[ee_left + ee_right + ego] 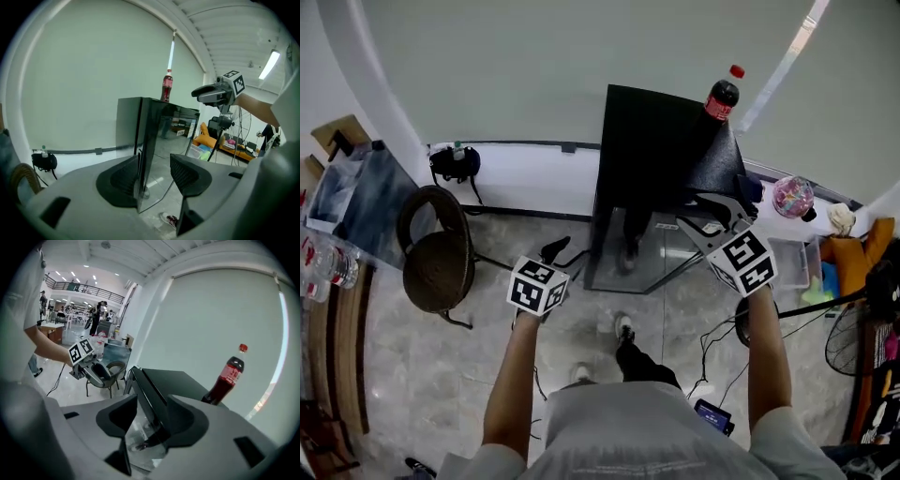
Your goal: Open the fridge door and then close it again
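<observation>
The small black fridge (666, 141) stands upright on the pale marble-patterned floor (422, 375), its back near the white wall and its long axis vertical. It is a plain rectangular box with a matte top and sides. Its door (623, 234) faces the person and is glossy dark glass that mirrors their legs. I cannot tell whether the door sits fully shut or slightly ajar. A cola bottle (721, 97) with a red cap stands upright on the fridge's top, at the right rear corner.

The right tool (713, 214) is at the fridge's upper front right corner. Its jaws stand partly apart and the door's top edge runs between them. A gap shows on the left jaw's side, so the jaws are not clamping the edge.

The left tool (556, 250) hangs just left of the door's lower part, clear of it. Its jaws are apart and hold nothing.

A round woven chair (437, 253) on thin metal legs stands to the left.
</observation>
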